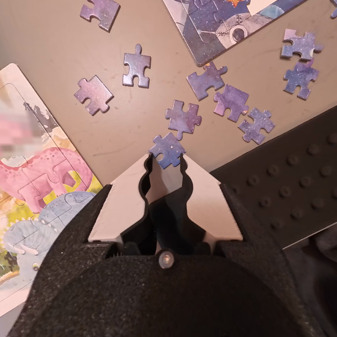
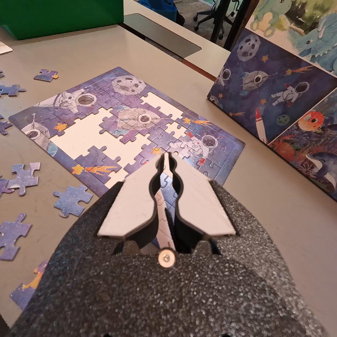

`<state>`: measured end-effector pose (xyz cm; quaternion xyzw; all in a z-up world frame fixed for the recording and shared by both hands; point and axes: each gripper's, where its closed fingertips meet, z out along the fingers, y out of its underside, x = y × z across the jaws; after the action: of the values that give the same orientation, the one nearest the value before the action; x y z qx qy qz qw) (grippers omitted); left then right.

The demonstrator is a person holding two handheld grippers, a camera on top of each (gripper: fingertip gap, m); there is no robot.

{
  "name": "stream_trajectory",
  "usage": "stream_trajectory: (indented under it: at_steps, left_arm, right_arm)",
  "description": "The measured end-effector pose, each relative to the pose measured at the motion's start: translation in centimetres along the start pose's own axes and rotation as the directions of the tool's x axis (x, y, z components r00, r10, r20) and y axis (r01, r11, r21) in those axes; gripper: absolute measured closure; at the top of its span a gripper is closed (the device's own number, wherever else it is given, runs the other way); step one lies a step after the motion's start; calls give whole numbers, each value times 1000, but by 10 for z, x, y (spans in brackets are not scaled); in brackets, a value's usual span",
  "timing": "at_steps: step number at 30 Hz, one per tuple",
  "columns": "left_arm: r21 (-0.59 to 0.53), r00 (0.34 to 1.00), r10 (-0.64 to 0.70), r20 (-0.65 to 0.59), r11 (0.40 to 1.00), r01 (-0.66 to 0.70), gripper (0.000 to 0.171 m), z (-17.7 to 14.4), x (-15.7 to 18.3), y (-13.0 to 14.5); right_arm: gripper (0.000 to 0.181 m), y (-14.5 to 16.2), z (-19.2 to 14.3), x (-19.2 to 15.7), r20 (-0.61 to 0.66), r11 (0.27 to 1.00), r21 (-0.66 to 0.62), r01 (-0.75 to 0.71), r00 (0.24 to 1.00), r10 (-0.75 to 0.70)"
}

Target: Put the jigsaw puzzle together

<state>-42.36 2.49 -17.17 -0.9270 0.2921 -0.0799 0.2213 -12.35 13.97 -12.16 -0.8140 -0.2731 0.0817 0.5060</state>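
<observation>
Cardboard puzzle piece (image 1: 168, 152) pinched at its near edge by left gripper (image 1: 166, 155) may twist loose (shallow hold); right gripper (image 2: 166, 154) nearly closed, empty.

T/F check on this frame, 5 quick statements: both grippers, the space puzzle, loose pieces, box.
1. The left gripper grips a blue starry puzzle piece at its fingertips. True.
2. The space puzzle is fully assembled. False: several white gaps show in its tray, the biggest on the left half.
3. The right gripper holds a loose piece. False: its jaws are nearly closed with nothing between them, and it sits over the puzzle's near edge.
4. Loose purple pieces lie scattered on the table beyond the left gripper. True.
5. The picture box lies flat inside the puzzle tray. False: it stands tilted on the table, to the right of the puzzle.
</observation>
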Motion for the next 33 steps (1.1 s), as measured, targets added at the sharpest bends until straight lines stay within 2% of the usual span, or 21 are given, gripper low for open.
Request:
stream_trajectory:
  at_steps: [3, 4, 5, 13, 14, 16, 20, 24, 30, 31, 32, 33]
  left_arm:
    - [-18, 999, 37, 24, 999, -36, 148, 0, -1, -2]
    - [-18, 998, 50, 49, 999, -49, 171, 0, -4, -4]
    - [-15, 996, 61, 66, 998, -60, 171, 0, -5, -6]
    - [-55, 992, 76, 98, 996, -71, 166, -4, -12, -4]
    - [-51, 992, 52, 114, 998, -46, 159, -4, -16, -5]
    - [-23, 989, -15, 148, 1000, 18, 136, -5, -24, -10]
    - [32, 984, -119, 135, 993, 115, 121, 2, -30, -14]
    - [56, 982, -158, 101, 987, 153, 122, 7, -36, -15]
    - [58, 993, -105, 52, 993, 102, 128, 8, -35, -15]
    - [56, 994, -97, 47, 994, 95, 130, 7, -35, -14]
    - [52, 996, -83, 40, 995, 81, 140, 7, -34, -13]
    - [52, 997, -65, 40, 997, 63, 140, 6, -34, -13]
  right_arm:
    - [177, 0, 0, -1, 8, 1000, 1, -3, 1000, 3]
    - [177, -1, 0, -2, 10, 1000, 2, -4, 1000, 4]
    - [177, -1, 0, -2, 13, 1000, 3, -7, 1000, 7]
    - [177, 0, 0, -3, 19, 1000, -3, -8, 1000, 8]
    - [177, 1, 1, -3, 20, 1000, -5, -7, 1000, 7]
    - [177, 1, 1, -4, 20, 1000, -10, -2, 1000, 2]
    - [177, 2, 2, -5, 21, 1000, -14, 4, 1000, -3]
    - [177, 3, 2, -4, 20, 1000, -15, 5, 1000, -4]
    - [177, 3, 2, -4, 21, 1000, -18, 3, 1000, -3]
    - [177, 3, 2, -4, 21, 1000, -19, 3, 1000, -3]
    - [177, 3, 2, -4, 22, 1000, -19, 2, 1000, -2]
    - [177, 4, 2, -4, 22, 1000, -20, 2, 1000, -2]
